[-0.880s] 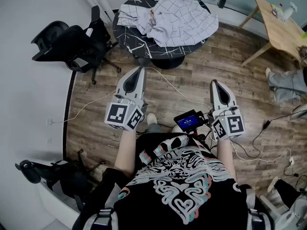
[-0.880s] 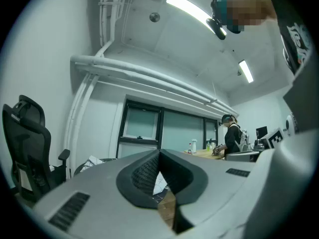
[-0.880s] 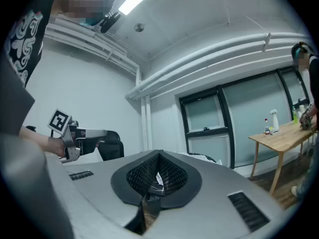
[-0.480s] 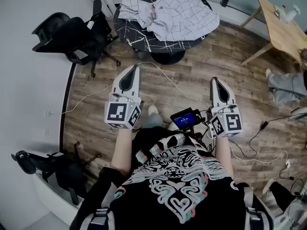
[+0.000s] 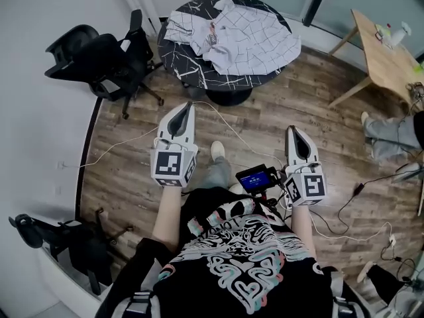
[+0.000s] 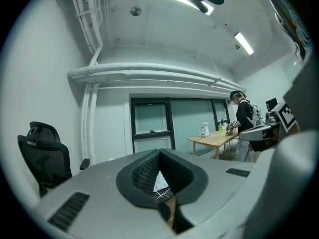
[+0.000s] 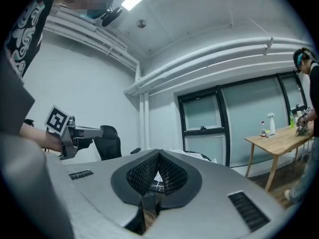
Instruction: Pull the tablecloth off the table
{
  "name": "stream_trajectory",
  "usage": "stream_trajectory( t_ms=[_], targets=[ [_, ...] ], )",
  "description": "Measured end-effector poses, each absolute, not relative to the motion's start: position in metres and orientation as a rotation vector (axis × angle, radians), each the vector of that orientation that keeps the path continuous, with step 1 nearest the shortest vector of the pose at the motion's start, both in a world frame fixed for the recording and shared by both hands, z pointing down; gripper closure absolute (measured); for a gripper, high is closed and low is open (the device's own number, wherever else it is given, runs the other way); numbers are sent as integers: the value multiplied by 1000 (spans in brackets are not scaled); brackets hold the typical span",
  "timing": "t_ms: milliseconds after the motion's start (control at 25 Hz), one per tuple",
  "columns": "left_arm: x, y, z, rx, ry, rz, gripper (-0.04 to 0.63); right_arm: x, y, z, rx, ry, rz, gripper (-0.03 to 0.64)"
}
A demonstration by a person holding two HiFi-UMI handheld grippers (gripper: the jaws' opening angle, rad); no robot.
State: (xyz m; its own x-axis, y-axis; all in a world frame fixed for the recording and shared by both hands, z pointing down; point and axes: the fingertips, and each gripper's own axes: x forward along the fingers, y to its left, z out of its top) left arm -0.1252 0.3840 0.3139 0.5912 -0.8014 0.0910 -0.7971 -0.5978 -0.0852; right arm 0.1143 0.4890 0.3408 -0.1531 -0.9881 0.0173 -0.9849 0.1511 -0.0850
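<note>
so this looks like the approach: tablecloth (image 5: 246,37) rumpled atop the round table (image 5: 191,63), left gripper (image 5: 188,105) and right gripper (image 5: 292,129) well short of it, jaws together on nothing, next needing to close in and open.

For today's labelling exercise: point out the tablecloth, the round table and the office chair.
tablecloth (image 5: 255,42): head view, middle of the cloth.
round table (image 5: 192,66): head view, bare top near the edge.
office chair (image 5: 99,58): head view, chair's middle.

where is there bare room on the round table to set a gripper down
Bare dark top shows on the round table along its near-left rim, between the crumpled tablecloth and the side toward the black chair. The far and right parts are covered by cloth.
</note>
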Motion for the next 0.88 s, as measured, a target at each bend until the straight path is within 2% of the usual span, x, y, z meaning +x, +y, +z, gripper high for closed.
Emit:
stream_trajectory(
  t_ms=[400,880],
  targets=[
    [-107,308,321,-2752,1408,-175,581,137,425,345,-2073,2326,-123,611],
    [-80,152,325,-2764,1374,-202,581,151,267,337,-2094,2319,-101,611]
  ],
)
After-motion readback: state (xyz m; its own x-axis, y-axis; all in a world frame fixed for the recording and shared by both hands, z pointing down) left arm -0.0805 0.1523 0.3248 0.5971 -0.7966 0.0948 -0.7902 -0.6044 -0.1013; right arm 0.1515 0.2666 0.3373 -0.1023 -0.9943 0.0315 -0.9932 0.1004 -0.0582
